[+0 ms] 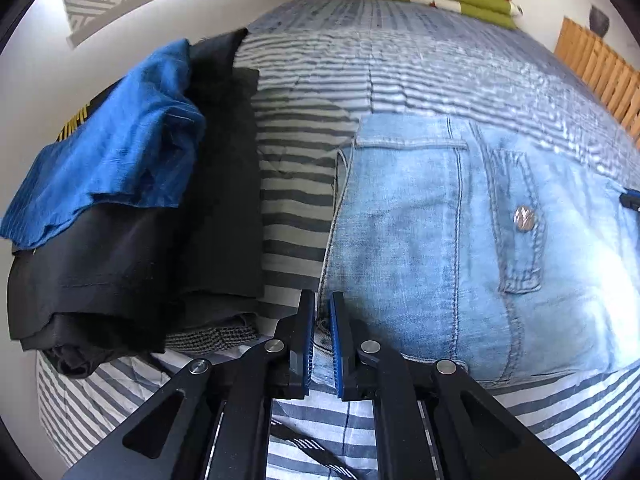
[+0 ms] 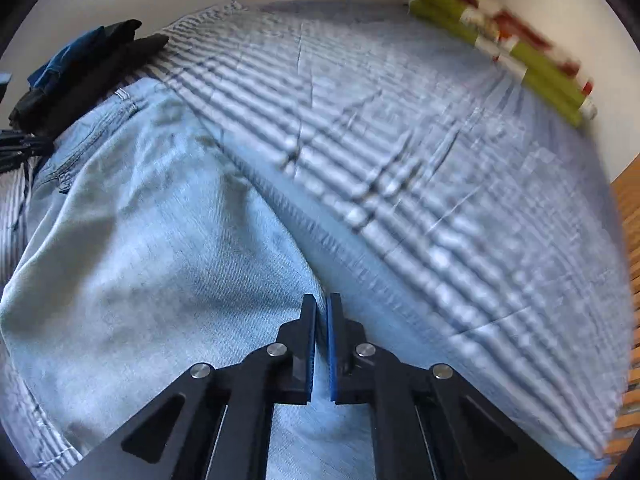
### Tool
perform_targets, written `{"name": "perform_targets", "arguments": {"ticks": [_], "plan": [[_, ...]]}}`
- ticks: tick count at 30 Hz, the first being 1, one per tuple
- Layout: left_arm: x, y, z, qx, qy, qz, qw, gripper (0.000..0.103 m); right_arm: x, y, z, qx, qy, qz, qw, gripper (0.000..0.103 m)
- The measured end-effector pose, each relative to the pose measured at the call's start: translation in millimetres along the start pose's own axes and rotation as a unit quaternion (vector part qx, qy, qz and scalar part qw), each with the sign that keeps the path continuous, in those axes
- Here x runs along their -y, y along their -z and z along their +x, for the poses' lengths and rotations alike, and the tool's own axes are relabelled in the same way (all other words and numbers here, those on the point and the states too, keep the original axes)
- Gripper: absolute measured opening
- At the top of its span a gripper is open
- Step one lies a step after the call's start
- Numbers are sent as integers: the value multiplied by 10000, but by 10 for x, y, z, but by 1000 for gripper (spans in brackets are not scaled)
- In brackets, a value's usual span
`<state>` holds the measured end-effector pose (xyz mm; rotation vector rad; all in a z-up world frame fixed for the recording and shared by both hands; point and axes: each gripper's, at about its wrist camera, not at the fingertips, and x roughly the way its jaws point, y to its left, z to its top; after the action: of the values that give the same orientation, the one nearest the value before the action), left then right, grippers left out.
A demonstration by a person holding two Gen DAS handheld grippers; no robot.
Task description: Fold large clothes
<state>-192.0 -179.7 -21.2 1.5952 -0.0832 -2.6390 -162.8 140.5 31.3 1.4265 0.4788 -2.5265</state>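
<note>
Your left claw (image 1: pixel 323 312) is closed, its blue pads pinching the waistband edge of the light-blue jeans (image 1: pixel 440 232), which spread ahead and to its right over the striped bed (image 1: pixel 400 64). To its left lies a pile of folded dark clothes (image 1: pixel 160 248) topped by a blue garment (image 1: pixel 116 152). Your right claw (image 2: pixel 322 312) is closed on the jeans' leg fabric at its edge, denim extending to its left. Far ahead lies a green folded blanket (image 2: pixel 532 68).
</note>
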Motion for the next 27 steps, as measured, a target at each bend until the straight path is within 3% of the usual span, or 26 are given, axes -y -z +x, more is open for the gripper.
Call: {"name": "perform_targets", "arguments": {"ticks": [4, 9, 10, 14, 16, 17, 18, 20, 23, 24, 27], "plan": [[-16, 11, 15, 51, 14, -62, 10000, 7, 211, -177, -88, 342, 578, 211, 9975, 4], [49, -42, 185, -100, -130, -1, 9999, 7, 6, -131, 592, -404, 964, -194, 9943, 5], [31, -59, 187, -118, -113, -24, 9999, 7, -28, -126, 591, -375, 1084, -225, 9931, 7], [-35, -66, 136, -198, 45, -42, 9998, 12, 195, -84, 101, -112, 876, 583, 9944, 21], [-79, -48, 46, -140, 20, -155, 9998, 27, 249, 30, -296, 210, 756, 972, 9922, 27], [-95, -30, -7, -78, 43, -194, 9998, 34, 233, 156, -527, 370, 593, 1182, 9905, 33], [-106, 0, -70, -18, 85, -230, 9997, 34, 205, 267, -677, 452, 432, 1335, 9891, 36], [-67, 76, -187, 19, 112, -187, 9998, 34, 116, 608, -980, 536, 160, 1579, 9859, 36], [101, 190, -400, 111, 330, -21, 9994, 34, 81, 1155, -1308, 557, 143, 2102, 9760, 36], [165, 189, -422, 143, 395, 37, 9991, 34, 62, 1383, -1420, 560, 202, 2400, 9689, 37], [504, 266, -633, 278, 670, 383, 9966, 34, 271, 2211, -1678, 419, 514, 3792, 9229, 37]]}}
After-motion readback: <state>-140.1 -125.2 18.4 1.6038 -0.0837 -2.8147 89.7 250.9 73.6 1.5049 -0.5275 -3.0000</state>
